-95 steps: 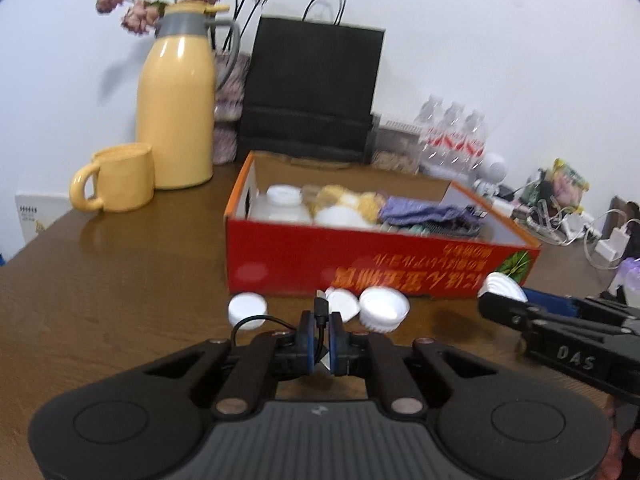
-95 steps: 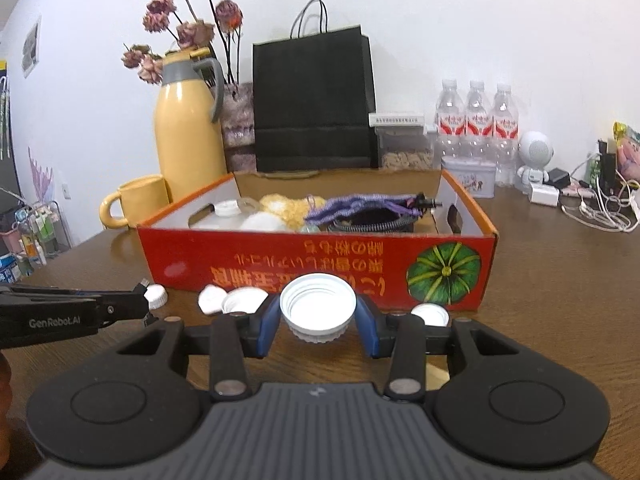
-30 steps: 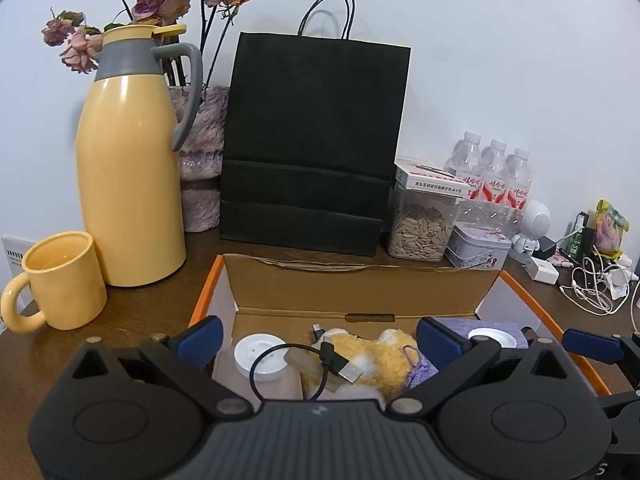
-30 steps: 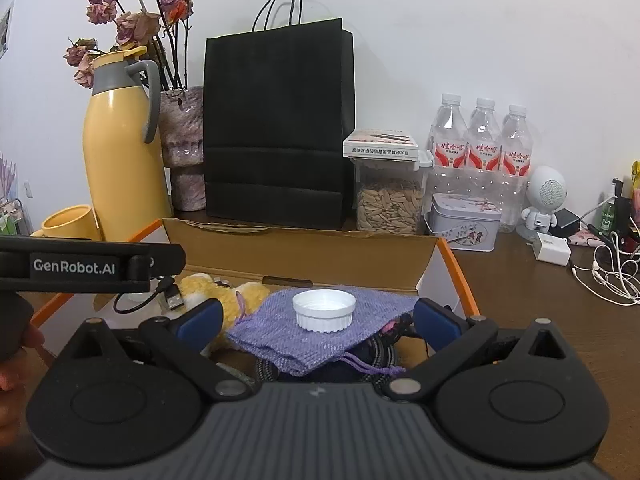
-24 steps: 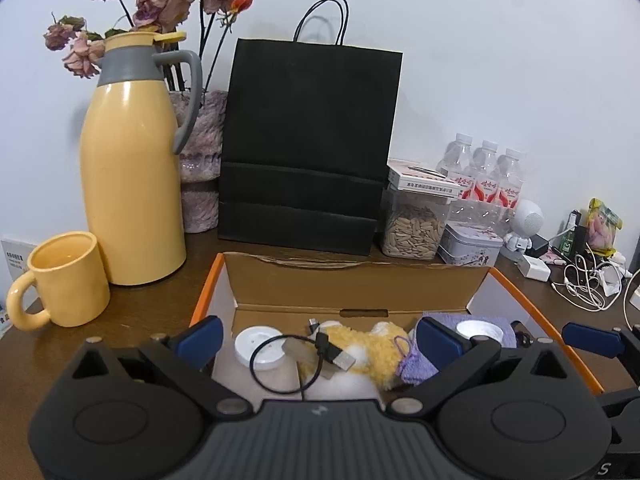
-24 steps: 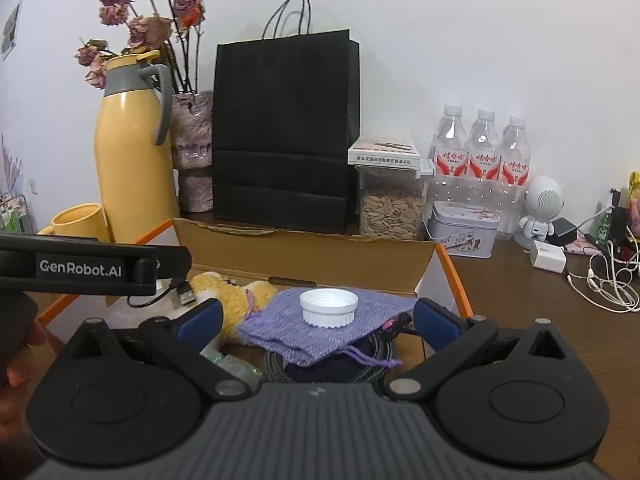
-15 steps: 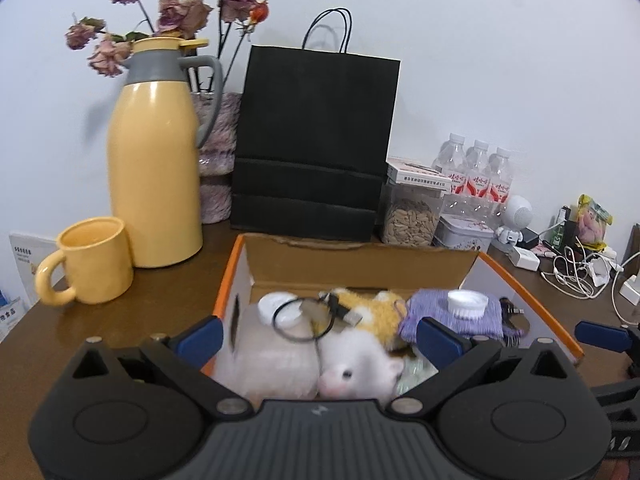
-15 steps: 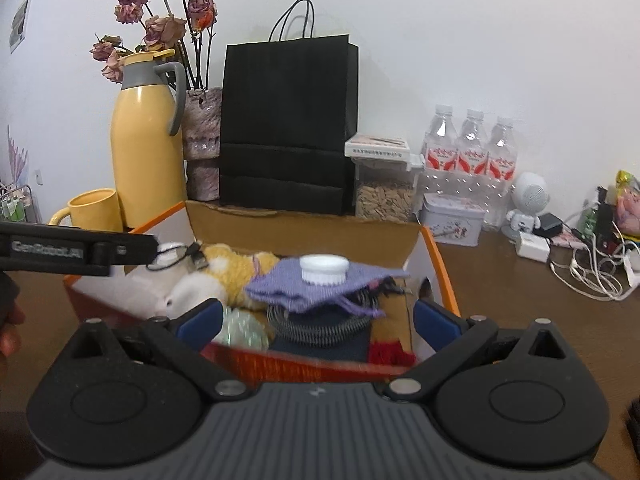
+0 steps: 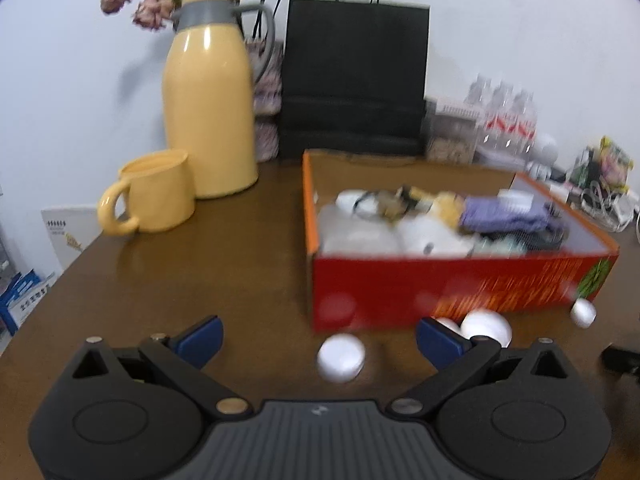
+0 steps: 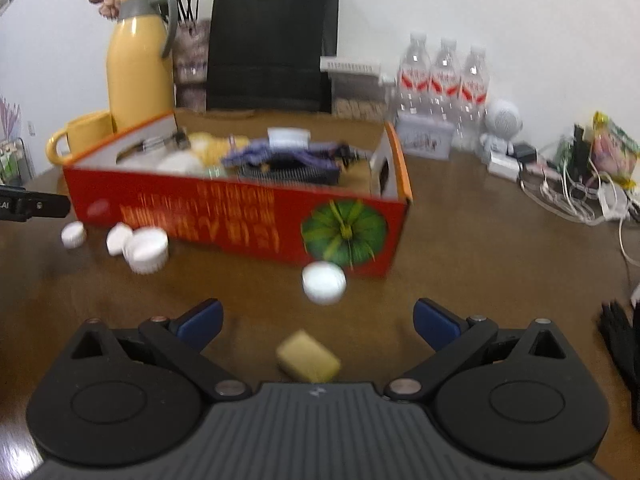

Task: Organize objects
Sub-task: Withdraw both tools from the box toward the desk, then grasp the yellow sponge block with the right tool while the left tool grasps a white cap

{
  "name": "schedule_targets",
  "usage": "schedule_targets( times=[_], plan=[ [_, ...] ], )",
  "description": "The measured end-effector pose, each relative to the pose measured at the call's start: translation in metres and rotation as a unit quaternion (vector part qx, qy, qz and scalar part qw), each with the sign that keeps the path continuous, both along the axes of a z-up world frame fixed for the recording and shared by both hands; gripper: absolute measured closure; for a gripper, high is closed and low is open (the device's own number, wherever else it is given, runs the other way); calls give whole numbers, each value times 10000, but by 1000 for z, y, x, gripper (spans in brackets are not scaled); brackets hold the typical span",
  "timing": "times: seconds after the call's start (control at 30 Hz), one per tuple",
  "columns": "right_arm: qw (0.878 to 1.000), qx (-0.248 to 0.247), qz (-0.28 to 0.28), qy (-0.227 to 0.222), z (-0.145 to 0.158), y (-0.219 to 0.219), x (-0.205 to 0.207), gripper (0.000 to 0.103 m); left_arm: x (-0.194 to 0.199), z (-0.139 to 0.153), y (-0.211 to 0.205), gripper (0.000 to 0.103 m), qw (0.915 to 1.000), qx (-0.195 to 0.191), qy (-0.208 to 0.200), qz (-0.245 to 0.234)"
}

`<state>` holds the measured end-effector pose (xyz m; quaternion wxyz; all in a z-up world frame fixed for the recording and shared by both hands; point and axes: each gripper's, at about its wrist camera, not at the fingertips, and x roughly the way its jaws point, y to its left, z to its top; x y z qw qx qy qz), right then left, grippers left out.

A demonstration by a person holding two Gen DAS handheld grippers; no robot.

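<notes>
A red cardboard box [image 9: 440, 292] [image 10: 240, 216] holds a cable, plush toys, a purple pouch [image 9: 504, 214] and a white cap [image 10: 289, 135]. White caps lie on the table in front of it. My left gripper [image 9: 318, 338] is open and empty, low over the table, with one white cap [image 9: 341, 358] between its fingers and more caps [image 9: 486, 326] by the right finger. My right gripper [image 10: 316, 318] is open and empty, with a white cap [image 10: 323, 277] just ahead and a yellow block [image 10: 308, 361] between its fingers. The left gripper's finger [image 10: 34, 204] shows at the right wrist view's left edge.
A yellow thermos [image 9: 210, 108], yellow mug [image 9: 154, 192], black paper bag [image 9: 356, 76], water bottles [image 10: 442, 76] and a tin [image 10: 426, 136] stand behind the box. Cables and chargers [image 10: 572, 196] lie at the right. A black glove [image 10: 622, 340] lies at the right edge.
Both grippers have pulled back from over the box and dropped low in front of it. The cable and the white cap stay in the box. Both grippers remain open.
</notes>
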<state>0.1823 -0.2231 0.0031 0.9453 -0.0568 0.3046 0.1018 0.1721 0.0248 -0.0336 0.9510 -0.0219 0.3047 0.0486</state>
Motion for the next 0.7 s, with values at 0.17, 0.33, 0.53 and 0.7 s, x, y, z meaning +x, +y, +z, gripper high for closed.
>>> schedule_targets(
  times=[0.17,0.33,0.53,0.7],
  plan=[
    [9998,37,0,212,-8,-4,-5,0,0,-15,6,0,9995,35,326,-31],
    [9988,229,-26,436,-17,-9,-4,0,8,-28,6,0,9985,100,547,-11],
    [9988,201,-121,441,-18,-11,-4,0,13,-30,5,0,9990,83,438,34],
    [9985,217,-237,438,-17,-11,-8,1,16,-29,3,5,9991,85,423,-20]
  ],
)
